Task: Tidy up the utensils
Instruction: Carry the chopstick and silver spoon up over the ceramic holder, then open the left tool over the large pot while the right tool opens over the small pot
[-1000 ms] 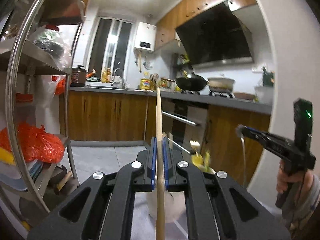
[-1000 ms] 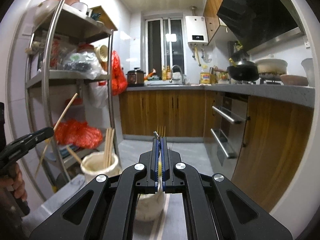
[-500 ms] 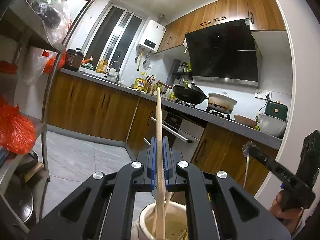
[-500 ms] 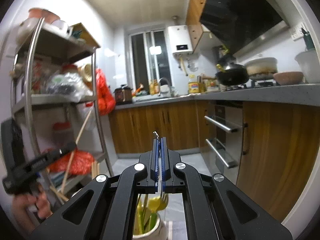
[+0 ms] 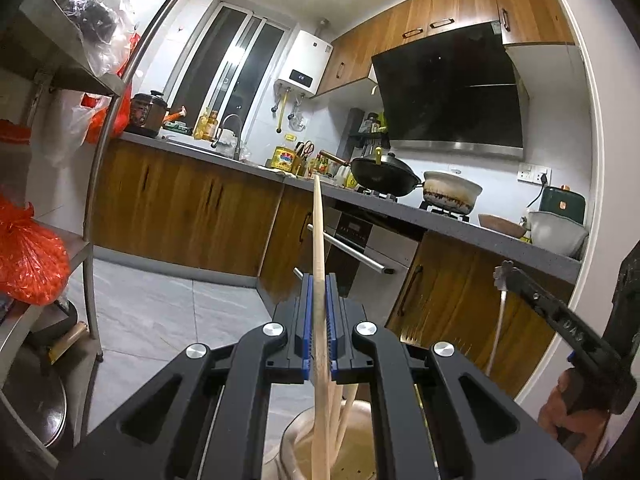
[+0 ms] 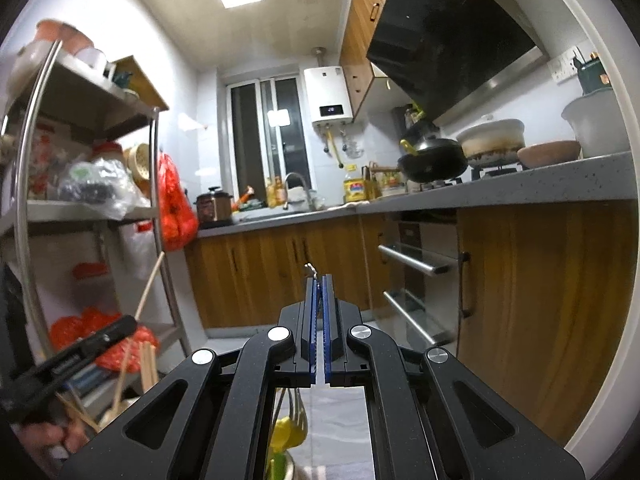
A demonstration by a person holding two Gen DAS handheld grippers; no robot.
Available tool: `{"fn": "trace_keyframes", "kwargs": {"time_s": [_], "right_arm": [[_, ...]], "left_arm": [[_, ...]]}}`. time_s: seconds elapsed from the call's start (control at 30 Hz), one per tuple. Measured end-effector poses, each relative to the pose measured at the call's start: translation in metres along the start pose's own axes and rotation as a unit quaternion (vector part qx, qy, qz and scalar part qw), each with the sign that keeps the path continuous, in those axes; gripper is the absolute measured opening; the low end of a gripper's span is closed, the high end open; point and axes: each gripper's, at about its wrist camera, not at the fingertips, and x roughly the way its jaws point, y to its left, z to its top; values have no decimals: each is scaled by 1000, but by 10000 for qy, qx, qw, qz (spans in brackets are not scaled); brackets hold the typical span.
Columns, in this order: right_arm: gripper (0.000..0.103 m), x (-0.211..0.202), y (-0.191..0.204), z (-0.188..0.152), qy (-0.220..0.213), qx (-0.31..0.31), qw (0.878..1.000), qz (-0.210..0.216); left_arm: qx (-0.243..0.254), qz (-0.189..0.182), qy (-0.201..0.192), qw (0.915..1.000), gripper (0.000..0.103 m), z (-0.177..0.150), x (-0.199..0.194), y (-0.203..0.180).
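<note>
Steel rack [image 5: 100, 184] stands left, counter [image 5: 400, 204] right. Left gripper [image 5: 319, 332] clamps one wooden chopstick [image 5: 319, 240] over the holder [image 5: 360, 448] — right gripper [image 6: 319, 320] clamps one fork [image 6: 296, 412].

Two tools [image 5: 319, 320], one wok [image 5: 382, 176], one pot [image 5: 452, 194]

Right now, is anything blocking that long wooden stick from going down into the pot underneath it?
Nothing visible blocks it. The left gripper is shut on the wooden chopstick, whose lower end already reaches down into the open mouth of the beige holder. Other chopsticks lean inside beside it, but they leave room.
</note>
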Motion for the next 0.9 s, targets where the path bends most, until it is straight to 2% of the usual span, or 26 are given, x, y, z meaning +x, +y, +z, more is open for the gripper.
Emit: {"fn": "trace_keyframes", "kwargs": {"time_s": [0.1, 0.3, 0.4, 0.6, 0.63, 0.7, 0.73, 0.77, 0.9], "right_arm": [[3, -2, 6, -3, -170, -272, 9995, -83], [3, -5, 3, -5, -331, -194, 9992, -140], [3, 1, 6, -9, -140, -325, 9994, -40], [4, 12, 9, -18, 510, -381, 9974, 329], [6, 14, 9, -20, 638, -362, 9965, 402], [18, 15, 9, -23, 804, -323, 9951, 469], [33, 13, 9, -23, 810, -293, 9951, 485], [45, 10, 7, -22, 782, -230, 9954, 511], [45, -4, 1, -15, 754, -129, 9958, 497]], "left_arm": [[37, -32, 39, 10000, 6, -2, -2, 2], [71, -24, 109, 9999, 6, -5, -4, 2], [139, -13, 132, 9998, 6, -7, -6, 1], [312, 49, 145, 9994, 6, -7, -10, -2], [320, 67, 142, 9994, 6, -7, -11, -3], [327, 100, 168, 9993, 6, -6, -12, -3], [329, 125, 171, 9992, 7, -5, -13, -3], [324, 133, 167, 9992, 7, -3, -14, -2], [385, 197, 148, 9990, 8, 2, -23, -6]]}}
